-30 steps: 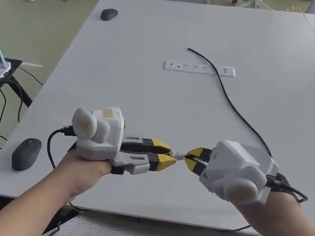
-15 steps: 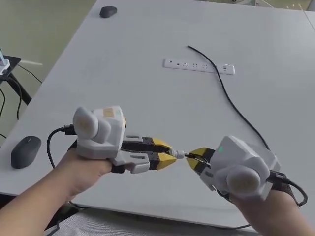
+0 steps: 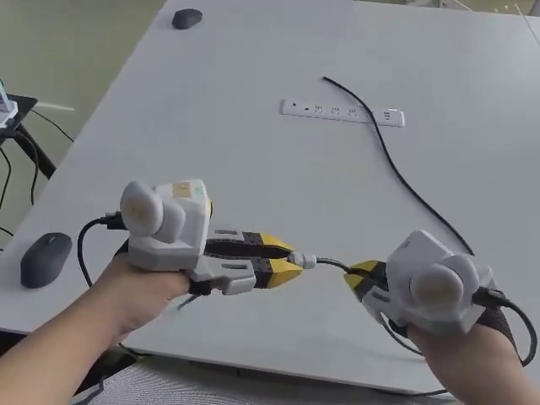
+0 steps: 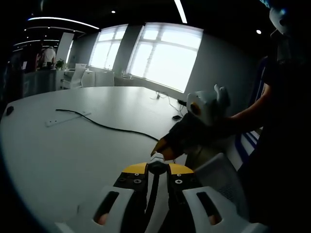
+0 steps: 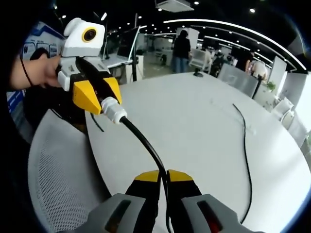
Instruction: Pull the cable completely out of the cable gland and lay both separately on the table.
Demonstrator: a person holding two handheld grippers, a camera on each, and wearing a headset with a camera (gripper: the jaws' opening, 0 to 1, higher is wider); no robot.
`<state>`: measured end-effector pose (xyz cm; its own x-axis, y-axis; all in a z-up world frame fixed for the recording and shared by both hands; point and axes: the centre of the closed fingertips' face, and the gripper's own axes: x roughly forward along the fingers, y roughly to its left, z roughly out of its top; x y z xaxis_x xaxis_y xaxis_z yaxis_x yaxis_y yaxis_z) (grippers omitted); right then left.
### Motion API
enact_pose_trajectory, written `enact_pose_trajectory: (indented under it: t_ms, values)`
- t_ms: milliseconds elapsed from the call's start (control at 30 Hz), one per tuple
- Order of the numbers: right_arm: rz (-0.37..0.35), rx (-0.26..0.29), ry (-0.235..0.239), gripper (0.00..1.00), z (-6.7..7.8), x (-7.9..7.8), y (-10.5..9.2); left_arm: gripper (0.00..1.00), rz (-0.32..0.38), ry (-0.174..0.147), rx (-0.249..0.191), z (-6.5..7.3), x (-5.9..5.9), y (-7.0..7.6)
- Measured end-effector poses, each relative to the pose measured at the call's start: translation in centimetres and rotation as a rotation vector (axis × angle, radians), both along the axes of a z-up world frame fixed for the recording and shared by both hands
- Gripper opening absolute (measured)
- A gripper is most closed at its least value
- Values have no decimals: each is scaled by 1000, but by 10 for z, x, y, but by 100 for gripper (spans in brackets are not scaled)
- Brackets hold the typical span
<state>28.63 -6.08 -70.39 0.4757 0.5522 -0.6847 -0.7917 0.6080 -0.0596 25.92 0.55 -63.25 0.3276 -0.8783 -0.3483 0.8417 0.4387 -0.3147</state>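
Linking left tongs (image 3: 295, 264), right tongs (image 3: 354, 275): cable (image 3: 331, 263)

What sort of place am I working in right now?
Most likely an open-plan office: a large white table carrying a power strip and a computer mouse, big windows, and a person standing among further desks behind.
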Motion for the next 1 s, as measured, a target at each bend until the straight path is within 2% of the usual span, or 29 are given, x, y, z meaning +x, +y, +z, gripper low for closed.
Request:
enact_pose_trajectory:
  t_ms: [267,367,433,633,1000]
  values:
    - [-183,12,147,0,-27,2,-25,14,-6,-4,2,0,-2,-1]
    - [-227,15,183,0,-34,2,-31,14,-8,-4,0,1,-3,-2]
    - [-262,41,237,0,-39,-1,-32,14,-10,-4,1,0,-3,-3]
    - [-261,42,246,0,-43,-3,-33,15,-17,6,8,-2,-6,-5]
    - [-211,53,195,1,-36,-6,-32,15,-5,1,11,-1,-3,0]
